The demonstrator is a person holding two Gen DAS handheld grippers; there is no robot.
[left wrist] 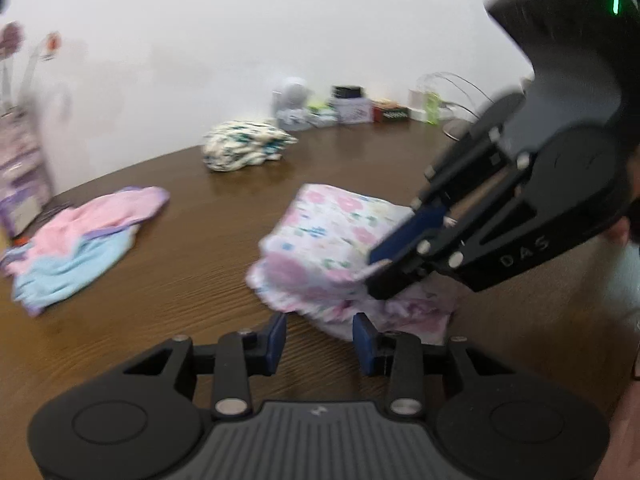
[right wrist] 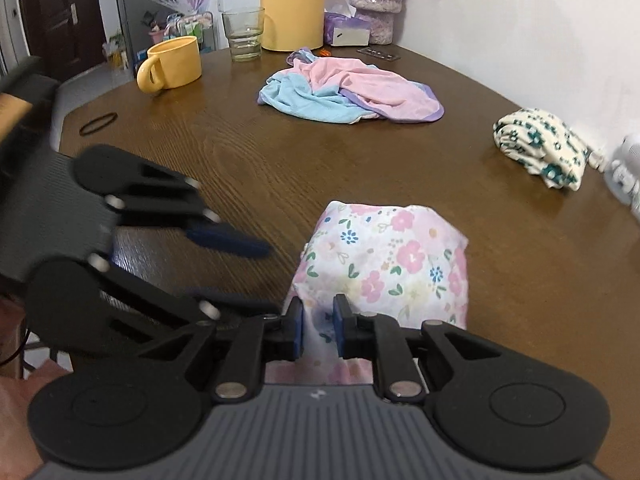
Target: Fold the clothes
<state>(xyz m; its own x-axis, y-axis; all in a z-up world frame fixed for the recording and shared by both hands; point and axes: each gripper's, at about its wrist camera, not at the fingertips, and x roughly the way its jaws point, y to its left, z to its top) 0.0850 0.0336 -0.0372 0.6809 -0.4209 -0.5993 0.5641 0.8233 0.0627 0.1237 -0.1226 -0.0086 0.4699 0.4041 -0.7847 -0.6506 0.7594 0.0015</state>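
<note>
Surface: brown wood-grain table (right wrist: pixel 248 168) — white wall behind.
Garment: white floral cotton garment (right wrist: pixel 384 256), near edge of table.
Right gripper (right wrist: pixel 318 330): pinching garment's hem.
Left gripper (left wrist: pixel 319 342): fingers parted — nothing between them.

A yellow mug (right wrist: pixel 172 65), glass (right wrist: pixel 243 34) and yellow jug (right wrist: pixel 291 4) share the table (right wrist: pixel 248 168).

Motion blur smeared the left tongs (right wrist: pixel 244 276) in the right wrist view. The right tongs (left wrist: pixel 370 270) hid part of the floral garment (left wrist: pixel 328 236). Small boxes (left wrist: pixel 352 110) along the far worktop edge were too blurred to identify.
</note>
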